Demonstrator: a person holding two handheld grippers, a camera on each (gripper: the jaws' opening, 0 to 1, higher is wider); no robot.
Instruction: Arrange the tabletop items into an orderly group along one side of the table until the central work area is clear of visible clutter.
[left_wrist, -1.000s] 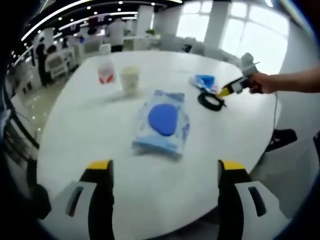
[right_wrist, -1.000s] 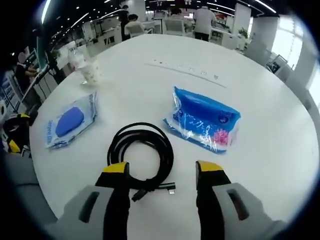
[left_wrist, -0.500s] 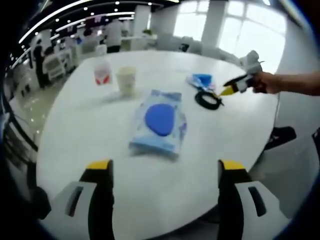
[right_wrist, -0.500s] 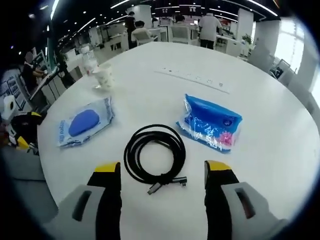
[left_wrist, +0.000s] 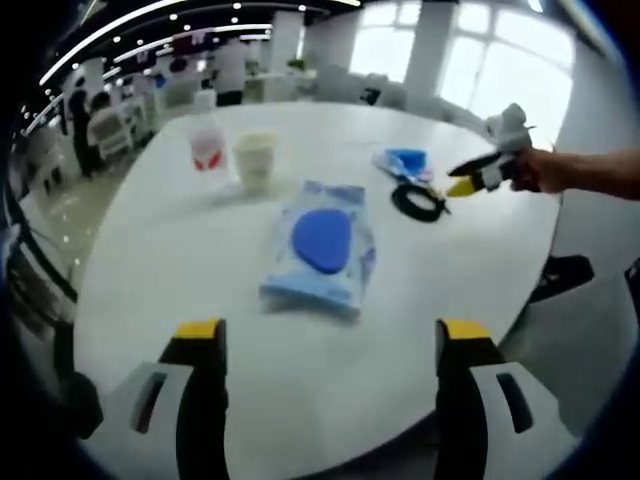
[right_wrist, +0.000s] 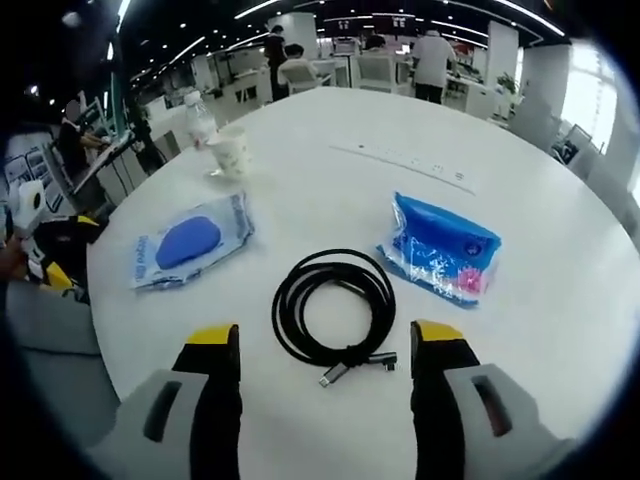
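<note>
Right gripper (right_wrist: 325, 345) (jaws apart) hovers over coiled black cable (right_wrist: 335, 305)

Open-plan office, seen from a round meeting table

We see a large, bright hall: rows of ceiling strip lights (right_wrist: 260, 8) and downlights run overhead, white columns (left_wrist: 430, 40) stand between tall windows (left_wrist: 505, 60), and beyond the white round table (right_wrist: 300, 160) there are desks with chairs (right_wrist: 375, 70) where several people (right_wrist: 435, 60) sit or stand at work. A recessed power strip (right_wrist: 405, 165) is set into the tabletop, as in a conference table. We also note glossy pale flooring (left_wrist: 70, 215) around the table.
</note>
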